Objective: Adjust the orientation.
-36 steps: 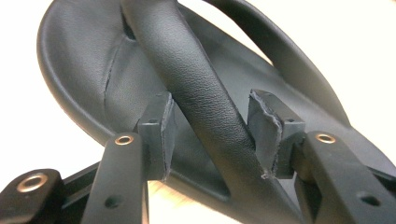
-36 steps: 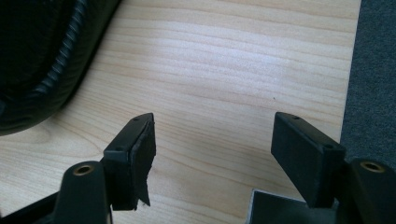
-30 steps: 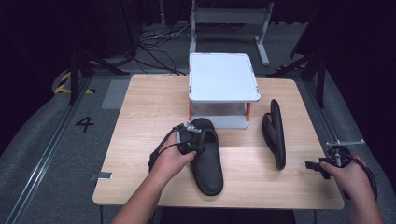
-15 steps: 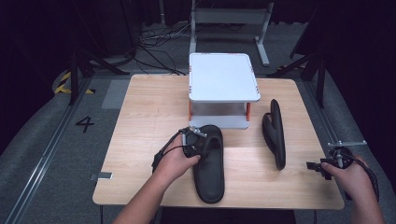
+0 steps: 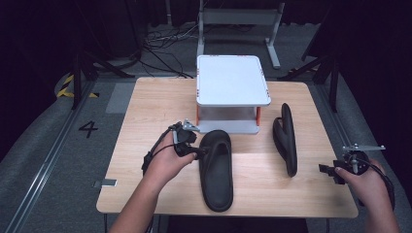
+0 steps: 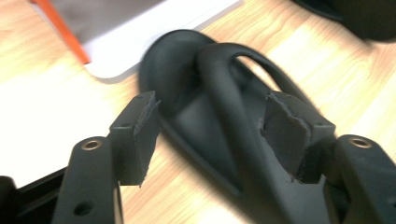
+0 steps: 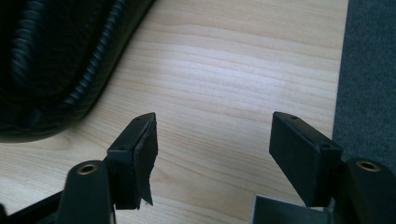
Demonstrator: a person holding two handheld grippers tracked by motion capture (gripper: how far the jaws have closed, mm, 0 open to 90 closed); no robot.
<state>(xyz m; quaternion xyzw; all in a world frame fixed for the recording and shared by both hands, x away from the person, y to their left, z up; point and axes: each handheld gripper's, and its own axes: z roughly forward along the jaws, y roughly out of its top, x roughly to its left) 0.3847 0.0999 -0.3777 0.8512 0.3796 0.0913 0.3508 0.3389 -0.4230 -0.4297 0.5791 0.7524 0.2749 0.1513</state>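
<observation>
While both sandals lie on the counter (image 5: pixel 145 111) outside the white rack (image 5: pixel 232 80), the left gripper (image 5: pixel 199 151) gapes around the nearer sandal's (image 5: pixel 216 170) strap unclosed, and the right gripper (image 5: pixel 326 169) hangs open, empty.

A black numeral "4" (image 5: pixel 88 129) is painted on the grey carpeted floor (image 5: pixel 43 145); nothing else can be read.

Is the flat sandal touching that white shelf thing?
Cannot tell. In the high view the sandal's toe meets the shelf's base edge; no gap or contact shows plainly.
</observation>
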